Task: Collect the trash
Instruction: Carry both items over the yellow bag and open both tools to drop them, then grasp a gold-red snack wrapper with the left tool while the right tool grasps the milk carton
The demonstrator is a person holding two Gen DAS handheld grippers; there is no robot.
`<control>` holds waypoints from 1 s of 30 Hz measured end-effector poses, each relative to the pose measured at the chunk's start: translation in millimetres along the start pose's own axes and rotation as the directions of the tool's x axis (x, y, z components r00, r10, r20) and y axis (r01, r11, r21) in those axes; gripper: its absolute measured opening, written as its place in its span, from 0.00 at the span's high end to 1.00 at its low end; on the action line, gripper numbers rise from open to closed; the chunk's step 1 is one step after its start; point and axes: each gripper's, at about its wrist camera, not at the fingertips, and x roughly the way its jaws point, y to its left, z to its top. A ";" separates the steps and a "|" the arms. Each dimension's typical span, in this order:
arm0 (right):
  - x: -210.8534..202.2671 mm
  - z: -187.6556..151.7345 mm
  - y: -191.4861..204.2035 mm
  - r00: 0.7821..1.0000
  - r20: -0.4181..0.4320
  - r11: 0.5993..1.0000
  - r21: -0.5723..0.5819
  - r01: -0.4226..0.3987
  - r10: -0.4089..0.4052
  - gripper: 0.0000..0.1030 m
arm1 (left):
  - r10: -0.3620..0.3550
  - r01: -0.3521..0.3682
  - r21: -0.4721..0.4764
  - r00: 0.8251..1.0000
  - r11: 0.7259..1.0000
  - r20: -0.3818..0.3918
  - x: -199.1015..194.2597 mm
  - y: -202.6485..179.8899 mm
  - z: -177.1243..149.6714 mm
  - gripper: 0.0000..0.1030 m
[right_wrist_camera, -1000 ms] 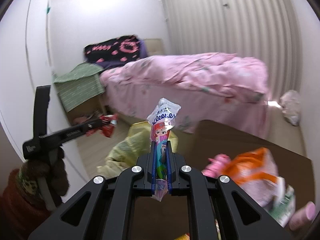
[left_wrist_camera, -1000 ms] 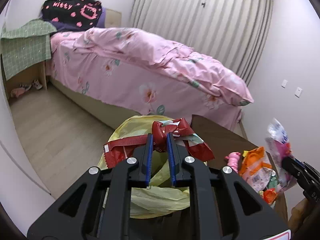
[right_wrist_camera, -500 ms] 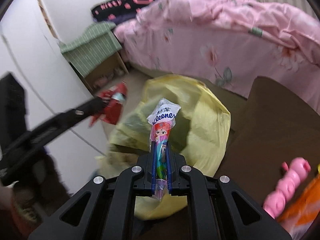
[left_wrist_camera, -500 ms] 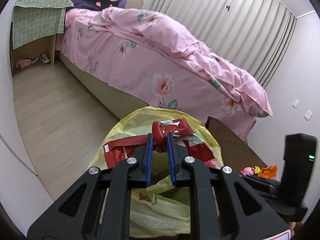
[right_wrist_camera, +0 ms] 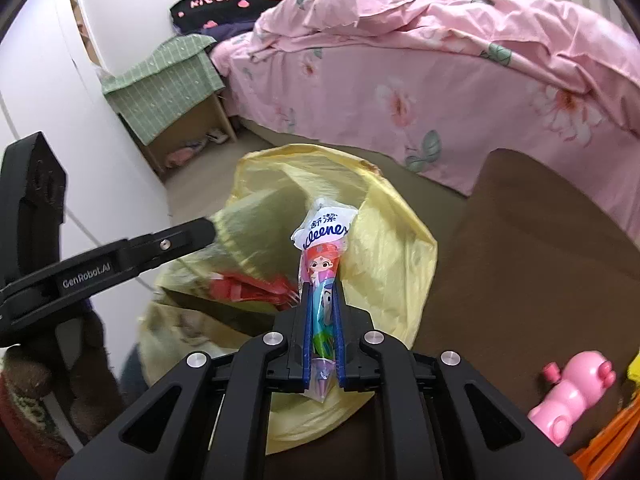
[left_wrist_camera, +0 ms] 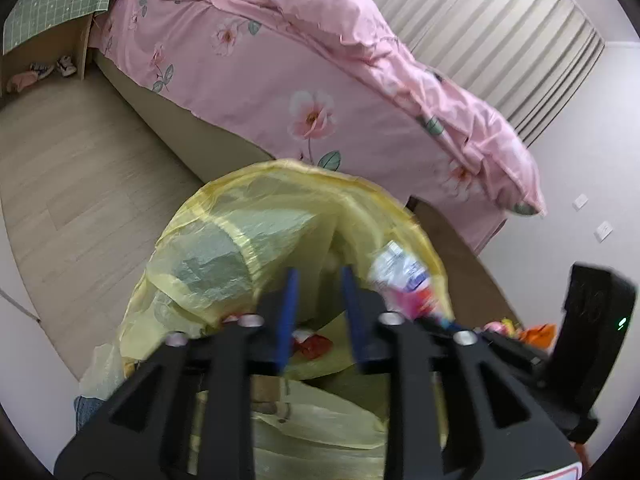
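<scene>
Both grippers hang over the open mouth of the yellow trash bag (right_wrist_camera: 392, 240), which stands at the edge of the brown bench (right_wrist_camera: 532, 264), between it and the pink bed (left_wrist_camera: 280, 80). The left gripper (left_wrist_camera: 318, 280) has its jaws opening, parted with nothing between the blue pads; the red wrapper (right_wrist_camera: 250, 289) lies loose below them, inside the bag. The right gripper (right_wrist_camera: 322, 296) also has its jaws opening, but the tissue packet (right_wrist_camera: 322, 256) with the cartoon girl on it is between the pads, which sit close along its sides; whether they press on it I cannot tell. The packet stands upright, its white top above the bag's opening. At the right edge of the bench, near the corner, lie a pink toy (right_wrist_camera: 572, 392) and some orange packaging (right_wrist_camera: 612, 436).
</scene>
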 end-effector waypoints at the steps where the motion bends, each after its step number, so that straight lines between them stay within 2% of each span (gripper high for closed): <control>1: -1.2 0.2 1.4 1.000 -0.003 1.000 0.002 -0.002 0.002 0.74 | 0.000 0.000 -0.015 1.000 1.000 0.015 -7.6 -0.2 2.6 0.65; 2: -4.6 -0.5 3.5 1.000 0.002 1.000 0.002 -0.007 0.007 0.64 | 0.010 -0.009 -0.019 0.999 1.000 0.031 -15.0 -1.4 4.9 0.63; 3: -8.6 -1.1 5.6 1.000 0.010 1.000 -0.003 -0.013 0.013 0.63 | 0.022 -0.022 -0.017 0.999 1.000 0.048 -20.8 -3.5 6.7 0.59; 4: -14.8 -1.4 8.8 1.000 0.019 1.000 -0.016 -0.003 0.003 0.63 | 0.044 -0.044 -0.006 0.996 0.999 0.082 -31.5 -7.2 8.4 0.55; 7: -31.3 -0.3 12.9 0.997 0.041 0.998 -0.017 0.064 -0.063 0.63 | 0.062 -0.068 0.034 0.987 0.997 0.150 -55.0 -18.5 9.7 0.50; 12: -92.3 -1.5 4.0 0.981 0.123 0.988 0.027 0.150 -0.152 0.63 | 0.045 -0.065 0.116 0.985 0.991 0.168 -71.9 -46.9 3.2 0.50; 16: -154.3 -29.2 -13.9 0.949 0.208 0.972 0.071 0.225 -0.235 0.59 | -0.016 -0.010 0.199 0.991 0.980 0.131 -74.1 -77.8 -16.2 0.50; 19: -199.4 -64.3 -34.9 0.913 0.265 0.951 0.088 0.297 -0.310 0.57 | -0.079 0.053 0.288 0.994 0.956 0.079 -65.9 -110.7 -38.4 0.50; 22: -240.4 -100.1 -70.5 0.852 0.275 0.896 0.122 0.428 -0.445 0.56 | -0.154 0.138 0.385 0.988 0.913 0.010 -54.5 -149.3 -63.2 0.50; 24: -259.4 -118.5 -94.0 0.829 0.266 0.871 0.158 0.466 -0.492 0.56 | -0.217 0.218 0.447 0.975 0.868 -0.053 -46.4 -177.7 -82.2 0.50; 25: -265.7 -125.5 -103.3 0.825 0.262 0.865 0.172 0.471 -0.502 0.55 | -0.242 0.253 0.478 0.967 0.841 -0.085 -42.4 -189.6 -91.3 0.50; 27: -281.5 -144.7 -127.5 0.816 0.247 0.852 0.206 0.482 -0.522 0.52 | -0.263 0.311 0.555 0.950 0.771 -0.167 -29.9 -218.1 -114.0 0.50; 30: -291.3 -170.1 -146.9 0.816 0.218 0.840 0.239 0.487 -0.535 0.48 | -0.226 0.337 0.629 0.941 0.700 -0.252 -10.0 -249.2 -140.8 0.50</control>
